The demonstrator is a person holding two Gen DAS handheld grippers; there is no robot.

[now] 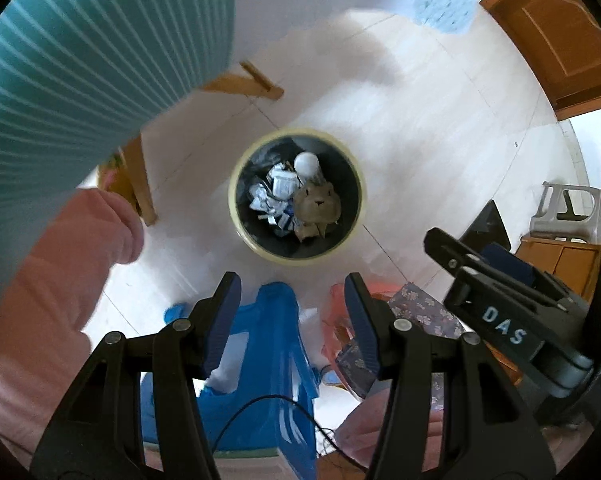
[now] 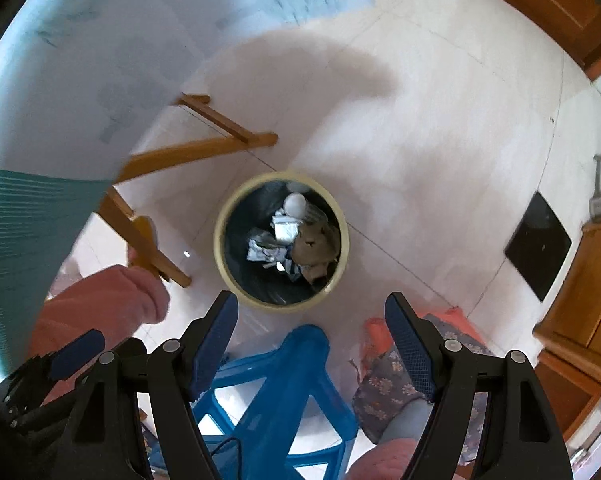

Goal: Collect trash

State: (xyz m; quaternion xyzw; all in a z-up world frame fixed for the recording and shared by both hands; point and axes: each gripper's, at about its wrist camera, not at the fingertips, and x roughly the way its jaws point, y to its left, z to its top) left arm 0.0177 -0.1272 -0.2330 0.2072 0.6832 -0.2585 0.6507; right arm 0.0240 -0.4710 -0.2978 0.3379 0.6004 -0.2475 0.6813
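A round cream-rimmed trash bin (image 1: 236, 216) (image 2: 220, 256) with a dark liner stands on the pale floor, seen from straight above. Inside lie crumpled silver-and-blue wrappers (image 1: 270, 200) (image 2: 264, 250), a white cup (image 1: 307, 165) (image 2: 295, 204) and a brown crumpled paper (image 1: 317, 204) (image 2: 314, 246). My left gripper (image 1: 292, 292) hangs high above the bin's near side, open and empty. My right gripper (image 2: 311, 312) is also high over the bin's near edge, open wider, nothing between its fingers. The right gripper's black body (image 1: 500, 312) shows at the right of the left wrist view.
A table with a teal striped cloth (image 1: 80, 60) (image 2: 24, 236) and wooden legs (image 1: 140, 176) (image 2: 204, 148) is on the left. A blue plastic stool (image 1: 268, 360) (image 2: 284, 392) and a person's pink sleeve (image 1: 60, 280) (image 2: 112, 300) lie below. Wooden furniture (image 1: 560, 40) (image 2: 580, 304) lines the right.
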